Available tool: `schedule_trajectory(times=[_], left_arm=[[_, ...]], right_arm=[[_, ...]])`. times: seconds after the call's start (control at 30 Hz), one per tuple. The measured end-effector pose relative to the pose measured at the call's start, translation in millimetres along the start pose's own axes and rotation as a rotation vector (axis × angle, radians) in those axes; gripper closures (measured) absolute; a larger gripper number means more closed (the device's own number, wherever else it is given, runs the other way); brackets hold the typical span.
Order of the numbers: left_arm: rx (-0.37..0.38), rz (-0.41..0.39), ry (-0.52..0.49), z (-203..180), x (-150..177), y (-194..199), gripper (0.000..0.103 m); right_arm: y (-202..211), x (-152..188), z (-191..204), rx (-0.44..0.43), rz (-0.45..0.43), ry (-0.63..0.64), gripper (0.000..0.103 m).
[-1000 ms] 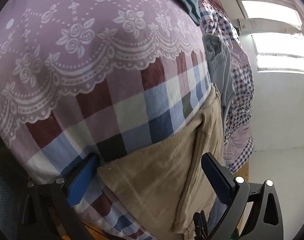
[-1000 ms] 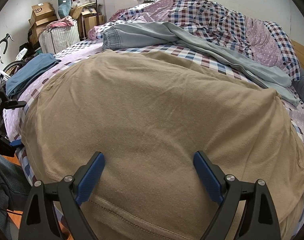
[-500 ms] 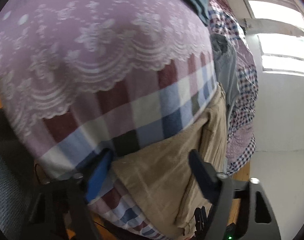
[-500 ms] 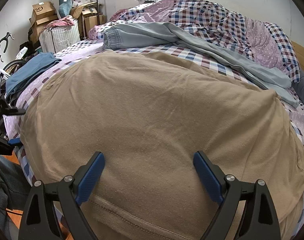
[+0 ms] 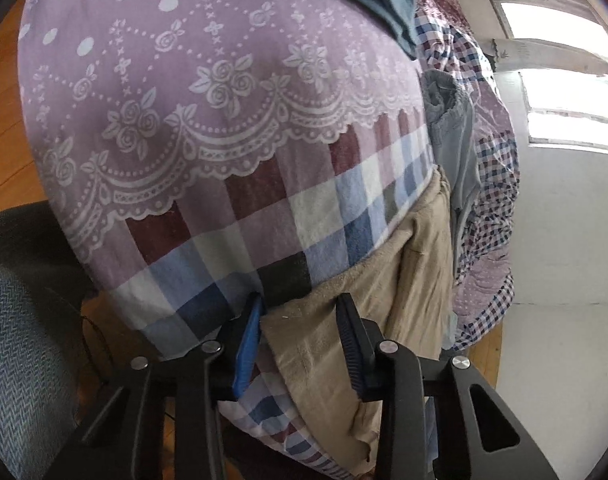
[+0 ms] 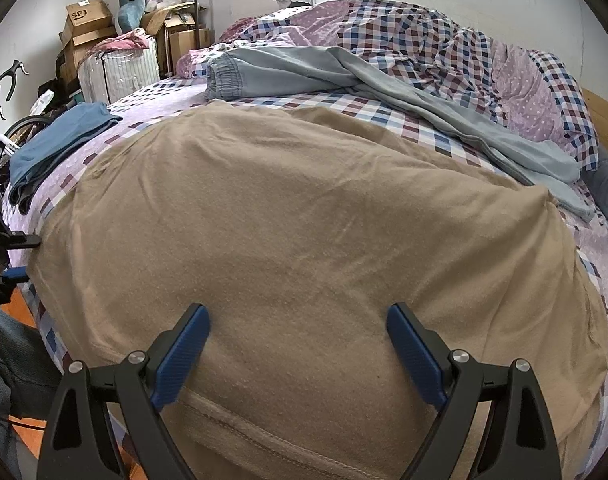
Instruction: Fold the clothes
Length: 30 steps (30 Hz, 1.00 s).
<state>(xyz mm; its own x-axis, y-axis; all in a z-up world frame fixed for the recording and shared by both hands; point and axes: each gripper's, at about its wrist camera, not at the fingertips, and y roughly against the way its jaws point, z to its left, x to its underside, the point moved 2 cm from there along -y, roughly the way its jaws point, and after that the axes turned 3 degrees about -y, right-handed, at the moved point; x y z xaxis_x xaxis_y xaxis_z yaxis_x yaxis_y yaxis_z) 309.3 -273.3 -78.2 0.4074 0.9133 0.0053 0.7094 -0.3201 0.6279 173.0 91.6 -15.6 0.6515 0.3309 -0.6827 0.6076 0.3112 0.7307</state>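
Note:
A tan garment (image 6: 304, 240) lies spread flat on the bed, its hem toward the near edge. My right gripper (image 6: 300, 344) is open just above the hem, its fingers apart over the cloth. In the left wrist view my left gripper (image 5: 302, 336) has its jaws drawn in around the corner of the tan garment (image 5: 407, 264) at the bed's edge; a gap still shows, so I cannot tell whether it pinches the cloth. The left gripper also shows at the far left of the right wrist view (image 6: 12, 256).
Grey trousers (image 6: 343, 76) lie across the far bed. A folded blue garment (image 6: 60, 136) sits at the left edge. A checked duvet (image 6: 443, 48) is bunched at the back. Boxes (image 6: 88, 20) and a bicycle (image 6: 0, 120) stand left. A grey chair (image 5: 20, 340) is beside the bed.
My left gripper's jaws have closed in from wide open to a narrow gap around the tan garment's corner. The right gripper has stayed open and still.

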Motion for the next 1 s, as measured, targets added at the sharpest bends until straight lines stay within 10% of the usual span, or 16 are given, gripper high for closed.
schedule_trajectory(times=[1.0], left_arm=[[0.074,0.064,-0.108,-26.6,13.6,3.7,0.066]], right_arm=[[-0.5,-0.2,5.7,0.020,-0.026,0.032,0.010]])
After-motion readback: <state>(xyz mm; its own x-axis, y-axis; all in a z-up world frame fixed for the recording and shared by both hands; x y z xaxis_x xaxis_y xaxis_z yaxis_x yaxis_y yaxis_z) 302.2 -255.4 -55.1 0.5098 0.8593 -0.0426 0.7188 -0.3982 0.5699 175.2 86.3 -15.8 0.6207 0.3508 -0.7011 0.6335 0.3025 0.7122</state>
